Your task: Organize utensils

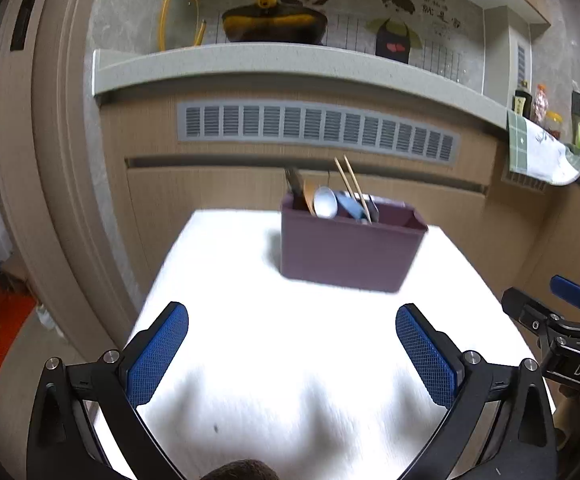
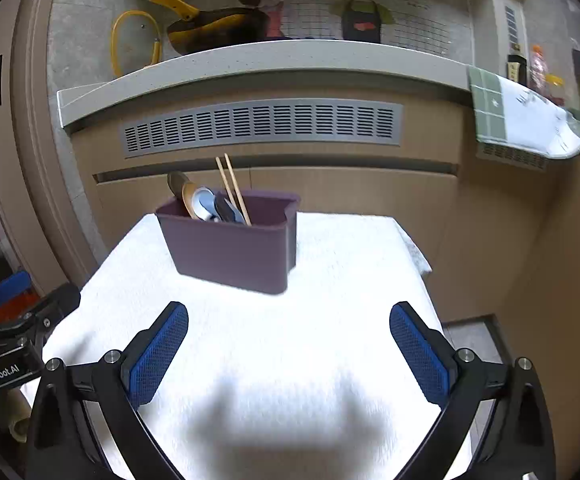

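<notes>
A dark purple utensil holder (image 1: 346, 252) stands at the far side of the white-cloth table (image 1: 274, 360); it also shows in the right wrist view (image 2: 234, 252). Inside it stand chopsticks (image 1: 351, 184), a white spoon (image 1: 325, 202), a wooden spoon and a blue-handled utensil, all leaning at the holder's left end (image 2: 214, 204). My left gripper (image 1: 292, 340) is open and empty, above the cloth in front of the holder. My right gripper (image 2: 289, 340) is open and empty too, also short of the holder.
A kitchen counter (image 1: 250, 64) with a vent grille (image 1: 318, 128) runs behind the table. A yellow-handled pan (image 2: 210, 28) sits on it. A green-and-white towel (image 2: 522, 116) hangs at the right. The other gripper shows at each view's edge (image 1: 562, 320).
</notes>
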Action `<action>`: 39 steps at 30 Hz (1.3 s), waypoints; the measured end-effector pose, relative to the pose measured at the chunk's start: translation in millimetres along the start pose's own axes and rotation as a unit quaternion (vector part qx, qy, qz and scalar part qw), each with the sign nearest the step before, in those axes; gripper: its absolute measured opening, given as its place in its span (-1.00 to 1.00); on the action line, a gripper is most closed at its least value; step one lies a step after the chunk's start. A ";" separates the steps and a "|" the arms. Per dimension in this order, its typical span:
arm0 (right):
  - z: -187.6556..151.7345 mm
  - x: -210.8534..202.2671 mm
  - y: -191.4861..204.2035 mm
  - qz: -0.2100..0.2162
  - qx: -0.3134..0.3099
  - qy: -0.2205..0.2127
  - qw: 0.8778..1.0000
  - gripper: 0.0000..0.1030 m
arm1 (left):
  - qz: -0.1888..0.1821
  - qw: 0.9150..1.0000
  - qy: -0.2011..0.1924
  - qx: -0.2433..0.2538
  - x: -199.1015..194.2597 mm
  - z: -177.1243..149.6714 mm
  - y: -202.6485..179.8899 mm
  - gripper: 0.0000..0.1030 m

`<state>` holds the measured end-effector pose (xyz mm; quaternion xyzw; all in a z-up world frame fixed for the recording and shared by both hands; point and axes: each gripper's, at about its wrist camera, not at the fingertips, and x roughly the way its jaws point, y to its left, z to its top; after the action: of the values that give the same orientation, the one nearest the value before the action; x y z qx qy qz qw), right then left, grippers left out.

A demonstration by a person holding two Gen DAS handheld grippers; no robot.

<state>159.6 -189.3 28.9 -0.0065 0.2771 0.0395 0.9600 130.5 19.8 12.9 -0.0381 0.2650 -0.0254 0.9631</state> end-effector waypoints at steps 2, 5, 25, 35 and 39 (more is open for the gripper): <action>-8.8 -4.9 -3.0 -0.002 0.004 0.004 1.000 0.95 | 0.002 1.000 0.008 -0.003 -3.9 -6.3 -2.4 1.00; -18.8 -9.8 -4.4 -0.010 0.003 0.006 1.000 0.95 | -0.001 1.000 0.012 -0.003 -10.2 -12.9 -6.7 1.00; -24.6 -16.5 -2.4 -0.012 -0.008 0.003 1.000 0.95 | 0.004 1.000 0.013 0.023 -20.8 -13.6 -19.0 1.00; -24.9 -19.2 -0.8 -0.014 -0.009 0.000 1.000 0.95 | 0.002 1.000 0.015 0.026 -22.3 -13.7 -20.9 1.00; -24.6 -19.5 -1.3 -0.013 -0.009 0.000 1.000 0.95 | 0.003 1.000 0.016 0.026 -22.9 -14.0 -21.7 1.00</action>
<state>130.2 -192.9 18.4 -0.0191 0.2764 0.0294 0.9604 103.1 -1.1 14.4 -0.0119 0.2796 -0.0296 0.9596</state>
